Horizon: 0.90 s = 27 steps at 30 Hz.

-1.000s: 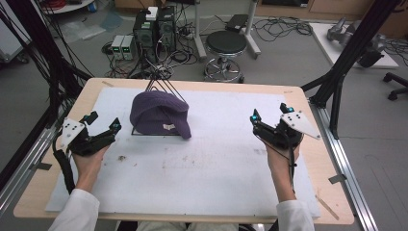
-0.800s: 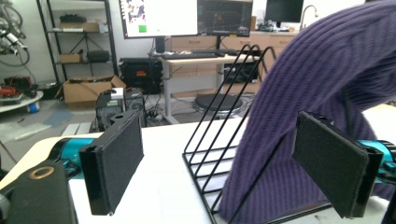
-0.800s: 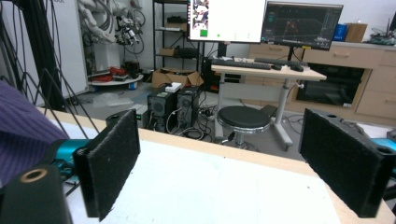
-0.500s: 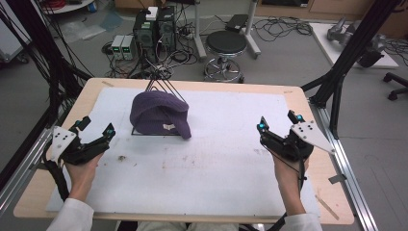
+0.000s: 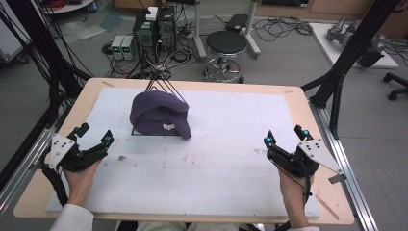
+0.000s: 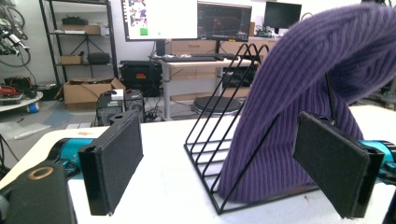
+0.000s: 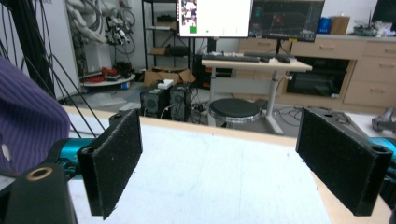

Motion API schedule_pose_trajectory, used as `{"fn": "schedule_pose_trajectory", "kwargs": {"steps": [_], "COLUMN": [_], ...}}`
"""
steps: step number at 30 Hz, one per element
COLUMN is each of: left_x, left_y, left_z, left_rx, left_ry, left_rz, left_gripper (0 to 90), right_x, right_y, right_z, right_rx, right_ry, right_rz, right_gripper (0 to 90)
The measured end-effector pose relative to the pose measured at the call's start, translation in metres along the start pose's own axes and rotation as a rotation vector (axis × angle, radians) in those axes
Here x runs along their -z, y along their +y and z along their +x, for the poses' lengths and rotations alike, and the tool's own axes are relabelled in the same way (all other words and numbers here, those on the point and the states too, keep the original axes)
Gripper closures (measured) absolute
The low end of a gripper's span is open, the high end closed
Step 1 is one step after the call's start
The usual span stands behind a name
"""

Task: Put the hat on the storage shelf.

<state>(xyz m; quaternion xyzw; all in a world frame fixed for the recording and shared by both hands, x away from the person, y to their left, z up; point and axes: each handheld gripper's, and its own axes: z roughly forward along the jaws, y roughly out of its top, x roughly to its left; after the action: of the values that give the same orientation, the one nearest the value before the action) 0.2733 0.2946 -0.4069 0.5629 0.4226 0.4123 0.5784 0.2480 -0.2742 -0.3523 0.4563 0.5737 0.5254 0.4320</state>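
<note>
A purple knit beanie [image 5: 159, 114] is draped over a black wire rack [image 5: 162, 87] at the back left of the white mat. My left gripper [image 5: 95, 133] stands open near the table's left edge, in front and left of the beanie, with nothing between its jaws. In the left gripper view the beanie [image 6: 317, 88] and the rack [image 6: 215, 140] rise just beyond the open left gripper [image 6: 224, 163]. My right gripper [image 5: 284, 135] is open and empty at the right of the mat. In the right gripper view the beanie [image 7: 28, 121] shows at the far left, beyond the right gripper [image 7: 233, 163].
The white mat [image 5: 221, 163] covers most of the wooden table [image 5: 38, 197]. Black frame posts [image 5: 337, 86] stand at the table's right and left sides. A round stool [image 5: 226, 45] and computer boxes [image 5: 154, 26] sit on the floor beyond the far edge.
Both grippers have drawn back toward the near edge of the table and a little outward, away from the beanie. Both stay open. The beanie and rack have not moved.
</note>
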Motion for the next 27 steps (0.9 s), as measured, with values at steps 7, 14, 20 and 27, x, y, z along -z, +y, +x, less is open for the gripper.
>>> {"fn": "schedule_pose_trajectory", "kwargs": {"steps": [7, 14, 20, 27], "left_x": [0.005, 0.006, 0.008, 0.009], "left_y": [-0.003, -0.012, -0.017, -0.021], "left_z": [0.003, 0.004, 0.007, 0.009], "left_rx": [0.017, 0.037, 0.055, 0.065], "left_ry": [0.012, 0.005, 0.0, -0.007], "left_rz": [0.004, 0.029, 0.035, 0.045], "left_gripper": [16.3, 16.3, 16.4, 16.3], "right_x": [-0.001, -0.004, -0.009, -0.012], "right_y": [-0.027, -0.051, -0.062, -0.072], "right_z": [-0.001, 0.001, 0.003, 0.002], "right_rx": [-0.015, -0.04, -0.015, -0.016], "right_ry": [0.023, 0.022, 0.019, 0.011], "right_rz": [0.013, 0.042, 0.075, 0.096], "right_gripper": [13.8, 13.7, 13.0, 12.9]}}
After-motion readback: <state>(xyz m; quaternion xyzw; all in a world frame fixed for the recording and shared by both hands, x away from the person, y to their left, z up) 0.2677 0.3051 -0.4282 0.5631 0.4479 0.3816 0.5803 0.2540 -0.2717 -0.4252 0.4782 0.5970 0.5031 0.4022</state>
